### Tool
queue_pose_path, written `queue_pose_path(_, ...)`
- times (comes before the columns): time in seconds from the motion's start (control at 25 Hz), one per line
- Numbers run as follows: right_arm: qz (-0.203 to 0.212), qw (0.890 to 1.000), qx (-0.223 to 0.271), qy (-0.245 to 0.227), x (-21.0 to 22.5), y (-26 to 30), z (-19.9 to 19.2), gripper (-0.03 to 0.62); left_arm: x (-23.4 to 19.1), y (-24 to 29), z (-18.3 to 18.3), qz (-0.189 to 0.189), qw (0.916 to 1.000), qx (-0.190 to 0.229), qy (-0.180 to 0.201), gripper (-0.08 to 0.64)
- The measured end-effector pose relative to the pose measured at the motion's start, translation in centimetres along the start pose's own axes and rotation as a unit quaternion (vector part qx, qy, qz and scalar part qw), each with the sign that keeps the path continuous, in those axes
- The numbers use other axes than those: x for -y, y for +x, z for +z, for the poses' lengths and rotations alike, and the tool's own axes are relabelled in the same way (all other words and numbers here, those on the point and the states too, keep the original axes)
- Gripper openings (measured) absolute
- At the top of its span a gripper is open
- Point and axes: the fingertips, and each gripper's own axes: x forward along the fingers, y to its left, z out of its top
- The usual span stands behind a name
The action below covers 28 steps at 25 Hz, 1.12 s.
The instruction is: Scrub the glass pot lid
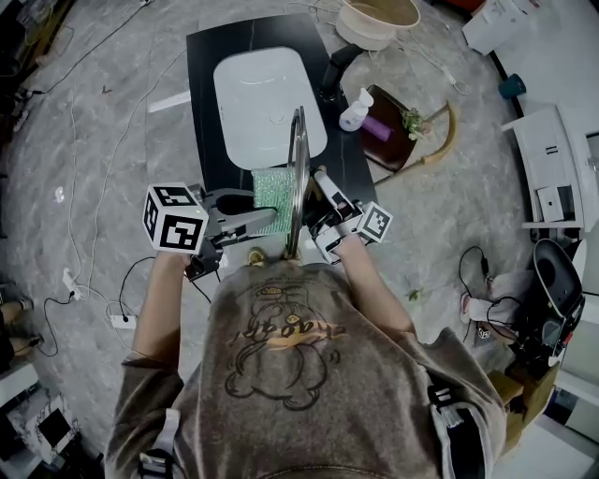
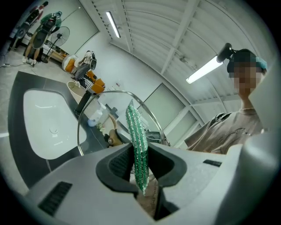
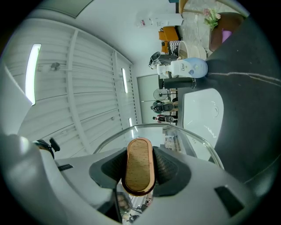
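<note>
The glass pot lid stands on edge over the front rim of the white sink. My right gripper is shut on the lid's wooden handle, and the lid's metal rim arcs just beyond the jaws. My left gripper is shut on a green sparkly scrubbing pad, which lies against the lid's left face. In the left gripper view the pad stands upright between the jaws, with the lid right behind it.
The sink sits in a black counter with a dark faucet and a white soap bottle at its right. A brown tray and a pale bowl lie further right and back. Cables trail over the floor.
</note>
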Motion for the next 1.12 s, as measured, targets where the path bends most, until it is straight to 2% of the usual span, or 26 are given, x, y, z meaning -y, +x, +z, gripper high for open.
queue_pose_path(0.16,0.002,1.000,-0.005,0.000,-0.2,0.0,-0.4,0.183,-0.3,-0.1,1.3,-0.022,0.9988,0.032,-0.030,0.086)
queue_pose_path(0.24,0.005,1.000,-0.008,0.002,-0.5,-0.1,-0.7,0.183,-0.5,0.0,1.5,-0.021,0.9980,0.041,-0.042,0.086)
queue_pose_path(0.4,0.009,1.000,-0.010,0.004,-0.6,0.0,-0.8,0.183,-1.4,0.6,1.2,0.002,0.9992,0.029,-0.028,0.086)
queue_pose_path(0.56,0.010,1.000,-0.011,0.004,-0.8,0.1,-0.9,0.183,-1.9,0.8,1.1,0.004,0.9989,0.029,-0.037,0.086)
queue_pose_path(0.96,0.027,0.999,-0.032,0.012,-2.0,1.3,-2.5,0.183,-5.3,1.4,-1.5,0.091,0.9952,-0.026,-0.025,0.086)
queue_pose_path(1.12,0.033,0.999,-0.033,0.015,-2.3,1.5,-2.5,0.183,-6.7,1.8,-2.3,0.111,0.9927,-0.034,-0.032,0.086)
